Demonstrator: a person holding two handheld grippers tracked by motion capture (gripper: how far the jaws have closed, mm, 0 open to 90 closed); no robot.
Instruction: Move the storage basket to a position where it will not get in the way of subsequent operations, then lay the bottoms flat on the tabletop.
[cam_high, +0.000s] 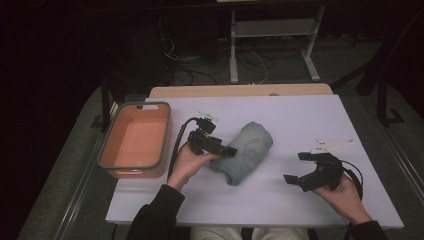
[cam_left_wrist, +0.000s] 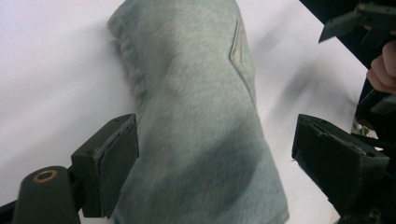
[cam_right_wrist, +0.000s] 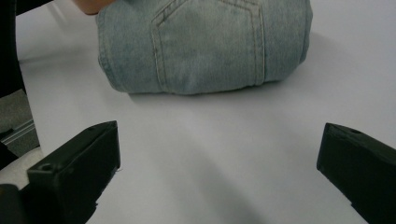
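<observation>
My left gripper sits just left of centre in the high view, its fingers spread wide around the near end of the rolled denim jeans. In the left gripper view the roll runs up the middle of the frame between my two fingers; the left one lies right against the denim's edge, while the right one stands apart from it over bare desk. They hold nothing.

My right gripper is at the lower right of the high view, well apart from the jeans, hanging over the white desk surface. Its fingers are also spread wide, with only desk between them; in the right gripper view the jeans lie across the top of the frame, stitched seams facing me.

An orange bin with a grey rim stands at the left edge of the desk, near my left hand.
</observation>
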